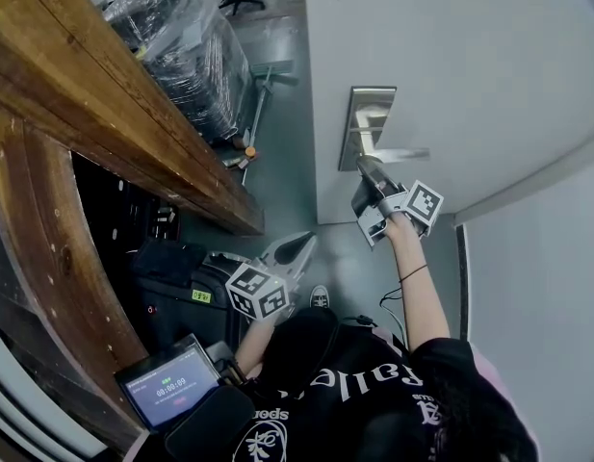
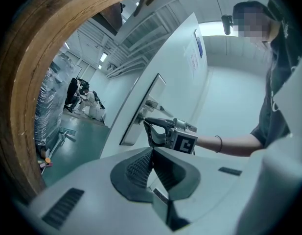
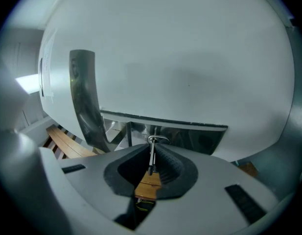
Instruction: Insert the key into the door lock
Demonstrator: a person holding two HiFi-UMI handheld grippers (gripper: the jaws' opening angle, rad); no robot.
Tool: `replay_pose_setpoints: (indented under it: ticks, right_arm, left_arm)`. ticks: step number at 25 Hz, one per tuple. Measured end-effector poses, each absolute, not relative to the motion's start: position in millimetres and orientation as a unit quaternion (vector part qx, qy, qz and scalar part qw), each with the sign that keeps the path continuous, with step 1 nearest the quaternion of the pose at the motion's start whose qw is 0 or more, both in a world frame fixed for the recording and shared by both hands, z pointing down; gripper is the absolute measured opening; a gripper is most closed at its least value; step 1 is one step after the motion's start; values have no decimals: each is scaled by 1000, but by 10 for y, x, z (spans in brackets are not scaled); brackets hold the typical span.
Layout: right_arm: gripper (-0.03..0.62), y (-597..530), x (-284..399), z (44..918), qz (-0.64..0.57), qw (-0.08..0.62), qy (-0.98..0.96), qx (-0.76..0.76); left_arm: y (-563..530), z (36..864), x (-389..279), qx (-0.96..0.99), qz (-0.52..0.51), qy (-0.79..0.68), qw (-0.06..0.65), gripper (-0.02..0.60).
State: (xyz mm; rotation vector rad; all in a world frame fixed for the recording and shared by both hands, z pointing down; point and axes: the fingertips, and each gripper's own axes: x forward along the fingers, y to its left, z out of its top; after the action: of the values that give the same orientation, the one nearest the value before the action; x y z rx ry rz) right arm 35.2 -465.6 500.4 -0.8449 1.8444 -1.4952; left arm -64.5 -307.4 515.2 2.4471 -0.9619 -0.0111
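Key (image 3: 151, 155): clamped in right hand-held gripper (image 1: 366, 171), held at lock plate (image 1: 366, 123) on door (image 1: 470, 56); left hand-held gripper (image 2: 151, 152) closed, empty.

Slim metal key (image 3: 151, 156) points at the steel lock plate (image 1: 367, 114).

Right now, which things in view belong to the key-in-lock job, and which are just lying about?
Job: key, clamped in the right tongs; lock plate; lever handle; door.

Lying about: left tongs, shut and empty; wrapped pallet; small screen; wooden beam.
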Motion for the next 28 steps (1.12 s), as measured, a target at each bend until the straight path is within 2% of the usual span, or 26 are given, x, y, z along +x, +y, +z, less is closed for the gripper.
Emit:
replay_pose_setpoints:
  ticks: [7,14,21,28]
  right_arm:
    - [44,-4503,415,4947,-505,240,749,-357]
    - [44,-3881,523,4981,-454,170,788,-380]
    - [43,-2966,684,4868,-406,109,831,-363]
    - [34,-1990,1131,4964,-420,97,826,-363]
  left_arm:
    - [-3074,5126,-687,895,-6,-368,252,5]
    - [-2895,5116,-552,895,-4,-370,250,5]
    - [-2516,4998,-187,900,-2,-360,246,5]
    - [-1921,4930,358,906,3,-349,240,5]
